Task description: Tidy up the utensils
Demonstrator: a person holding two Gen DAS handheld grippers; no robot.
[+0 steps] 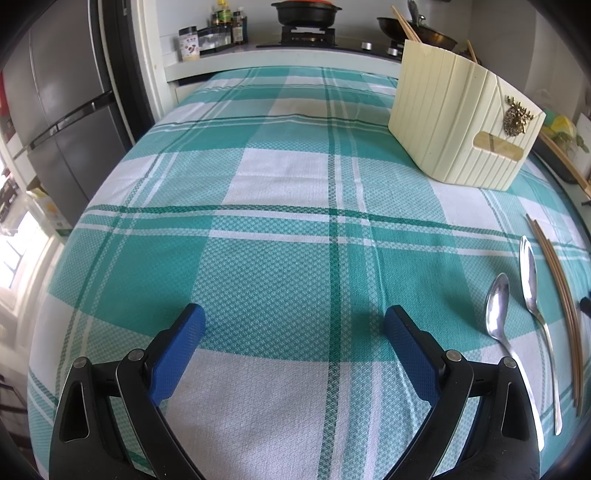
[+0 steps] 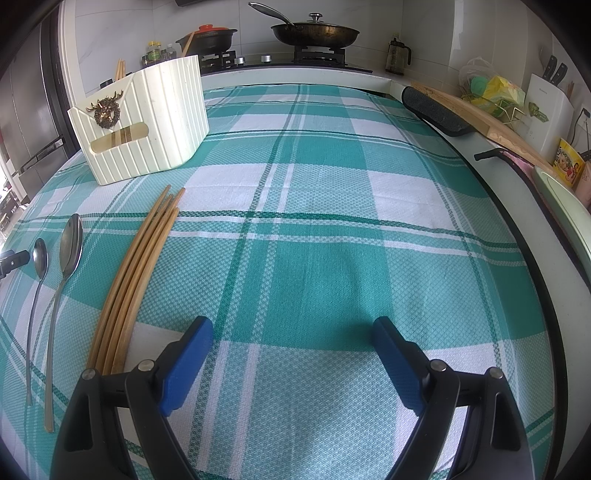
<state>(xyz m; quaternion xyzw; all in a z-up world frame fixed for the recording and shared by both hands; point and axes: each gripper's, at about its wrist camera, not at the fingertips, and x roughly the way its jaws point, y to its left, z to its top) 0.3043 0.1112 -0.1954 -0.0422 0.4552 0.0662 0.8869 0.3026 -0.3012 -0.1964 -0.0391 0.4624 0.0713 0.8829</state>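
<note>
Two steel spoons lie side by side on the green checked cloth, a smaller spoon [image 1: 496, 306] [image 2: 40, 258] and a larger spoon [image 1: 529, 273] [image 2: 71, 243]. Several wooden chopsticks [image 1: 561, 295] [image 2: 140, 266] lie beside them. A cream ribbed utensil holder [image 1: 458, 125] [image 2: 147, 122] with a brass deer badge stands farther back, with chopsticks poking out of it. My left gripper [image 1: 293, 325] is open over bare cloth, left of the spoons. My right gripper [image 2: 293, 332] is open too, just right of the chopsticks. Nothing sits between either pair of blue pads.
A stove with a black pot [image 1: 304, 13] and a frying pan [image 2: 316, 33] runs along the back counter. A fridge [image 1: 62, 110] stands on the left. A wooden board [image 2: 480, 118], a black handle [image 2: 436, 110] and packets line the right counter edge.
</note>
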